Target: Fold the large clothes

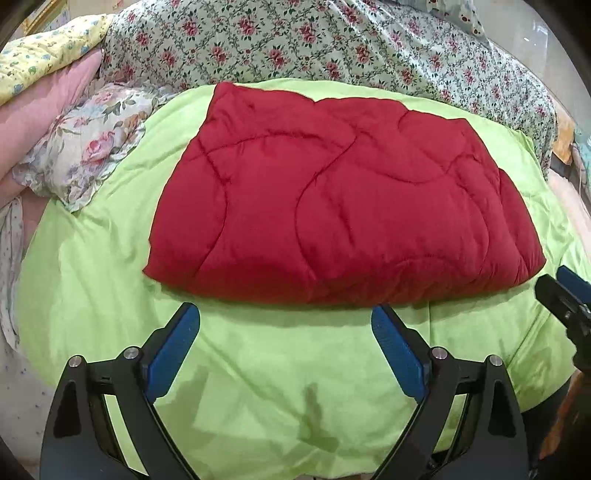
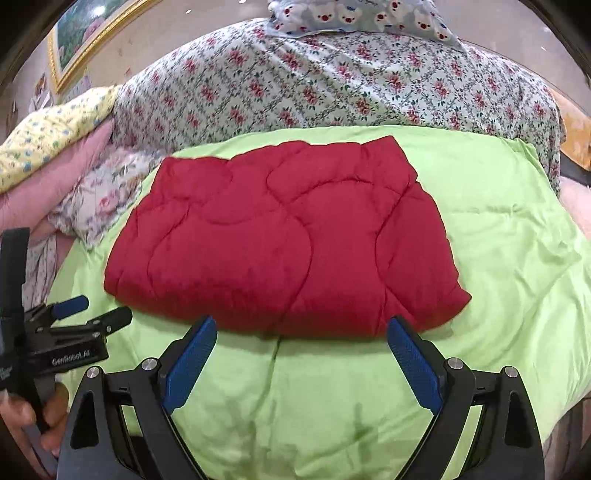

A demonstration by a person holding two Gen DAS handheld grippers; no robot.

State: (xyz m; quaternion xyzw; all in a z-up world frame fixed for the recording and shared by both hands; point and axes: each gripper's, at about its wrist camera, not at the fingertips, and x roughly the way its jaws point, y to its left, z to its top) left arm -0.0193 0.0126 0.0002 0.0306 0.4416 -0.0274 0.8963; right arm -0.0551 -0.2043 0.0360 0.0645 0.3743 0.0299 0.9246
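A red quilted blanket lies folded into a thick rectangle on a lime-green sheet; it also shows in the right wrist view. My left gripper is open and empty, its blue pads just short of the blanket's near edge. My right gripper is open and empty, also at the near edge. The right gripper shows at the right border of the left wrist view. The left gripper shows at the left of the right wrist view, jaws apart.
A floral bedspread is heaped behind the green sheet. A pink pillow, a yellow patterned cloth and a rose-print pillow lie at the left. A bear-print pillow sits at the back. A framed picture hangs back left.
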